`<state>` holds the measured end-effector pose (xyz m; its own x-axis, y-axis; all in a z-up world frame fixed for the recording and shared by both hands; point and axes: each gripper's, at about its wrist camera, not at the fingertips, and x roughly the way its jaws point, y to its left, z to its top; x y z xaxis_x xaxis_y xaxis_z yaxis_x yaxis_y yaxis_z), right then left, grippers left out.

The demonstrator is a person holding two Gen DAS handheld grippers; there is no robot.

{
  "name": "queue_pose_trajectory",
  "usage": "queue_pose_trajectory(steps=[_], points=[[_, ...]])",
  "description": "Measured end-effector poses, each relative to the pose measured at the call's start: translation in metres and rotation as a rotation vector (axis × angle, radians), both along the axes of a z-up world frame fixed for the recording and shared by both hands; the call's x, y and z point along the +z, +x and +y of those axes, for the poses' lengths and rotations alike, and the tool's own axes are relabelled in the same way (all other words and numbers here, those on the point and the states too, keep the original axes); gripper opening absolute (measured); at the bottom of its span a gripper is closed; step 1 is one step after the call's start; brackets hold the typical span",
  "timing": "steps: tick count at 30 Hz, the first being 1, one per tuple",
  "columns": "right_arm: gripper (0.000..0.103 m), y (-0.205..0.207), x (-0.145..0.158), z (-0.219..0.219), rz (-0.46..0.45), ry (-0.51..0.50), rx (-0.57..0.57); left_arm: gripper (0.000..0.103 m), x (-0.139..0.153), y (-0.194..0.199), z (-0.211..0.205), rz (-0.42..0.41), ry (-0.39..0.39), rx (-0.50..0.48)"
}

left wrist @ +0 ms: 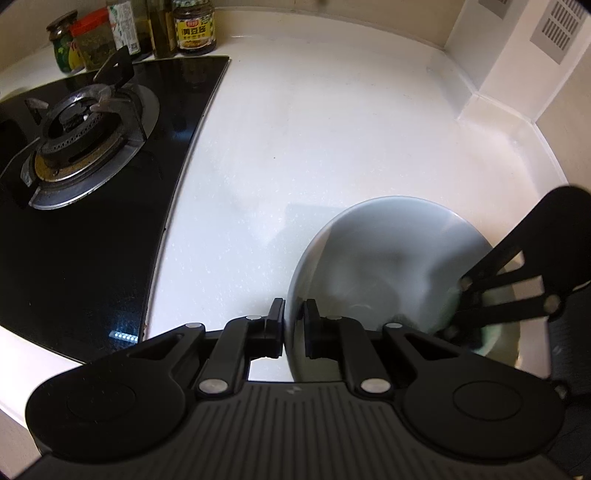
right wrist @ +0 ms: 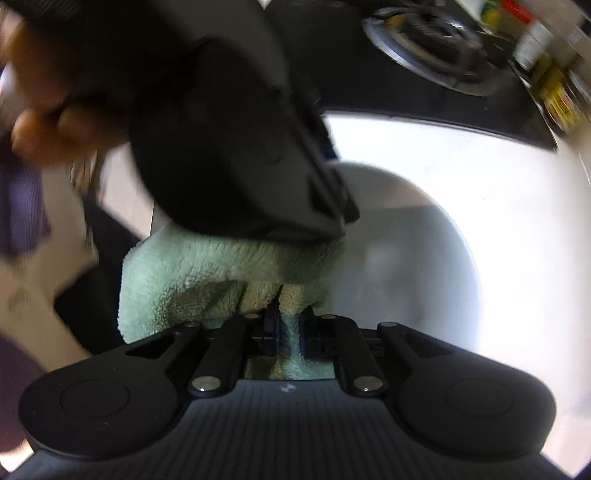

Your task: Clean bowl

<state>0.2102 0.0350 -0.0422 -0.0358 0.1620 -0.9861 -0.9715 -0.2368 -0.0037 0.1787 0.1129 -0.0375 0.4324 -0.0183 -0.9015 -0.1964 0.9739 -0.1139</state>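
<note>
The left gripper (left wrist: 294, 325) is seen closed on the near rim of the pale grey bowl (left wrist: 373, 258), with one pad outside the wall and the other inside it, both against the wall. The bowl is set on the white countertop (left wrist: 314, 129), and everything else is placed from it. Inside the bowl, on its right side, the right gripper (left wrist: 456, 325) is seen reaching down, and a trace of green is glimpsed beneath its blurred tips. In the right wrist view the right gripper (right wrist: 288, 332) is seen clamped on a fold of a pale green terry cloth (right wrist: 207, 269), which is pinched tightly between the blue-edged pads. The cloth is bunched at the left part of the bowl (right wrist: 406, 251) in that view, and whether it touches the bowl's inner surface cannot be told through the blur. Above the cloth the black body of the left gripper (right wrist: 332, 206) is seen, with a blurred hand (right wrist: 40, 122) behind it. Left of the bowl a black glass hob with a gas burner (left wrist: 77, 147) is found. Beyond the hob, well apart from the bowl, jars and bottles (left wrist: 159, 33) are ranged against the wall.
</note>
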Motion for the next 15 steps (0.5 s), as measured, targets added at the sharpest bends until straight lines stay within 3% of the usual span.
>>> queue_pose_trajectory(steps=[3, 6, 10, 13, 15], points=[[0.009, -0.006, 0.000, -0.004, -0.096, -0.070, 0.076, 0.010, 0.001, -0.003, -0.004, -0.005, 0.003, -0.013], [0.009, -0.012, -0.004, -0.004, -0.256, -0.112, 0.147, 0.012, 0.001, -0.005, -0.008, -0.010, 0.009, -0.026], [0.008, -0.009, -0.003, 0.000, -0.419, -0.065, 0.081, 0.011, 0.000, -0.005, -0.009, -0.016, 0.026, -0.020], [0.009, 0.003, 0.016, -0.005, -0.383, 0.031, -0.103, 0.009, 0.000, -0.004, -0.005, -0.016, 0.009, -0.011], [0.009, 0.022, 0.039, -0.010, -0.108, 0.169, -0.363, 0.008, 0.000, -0.004, -0.005, -0.016, 0.008, -0.010]])
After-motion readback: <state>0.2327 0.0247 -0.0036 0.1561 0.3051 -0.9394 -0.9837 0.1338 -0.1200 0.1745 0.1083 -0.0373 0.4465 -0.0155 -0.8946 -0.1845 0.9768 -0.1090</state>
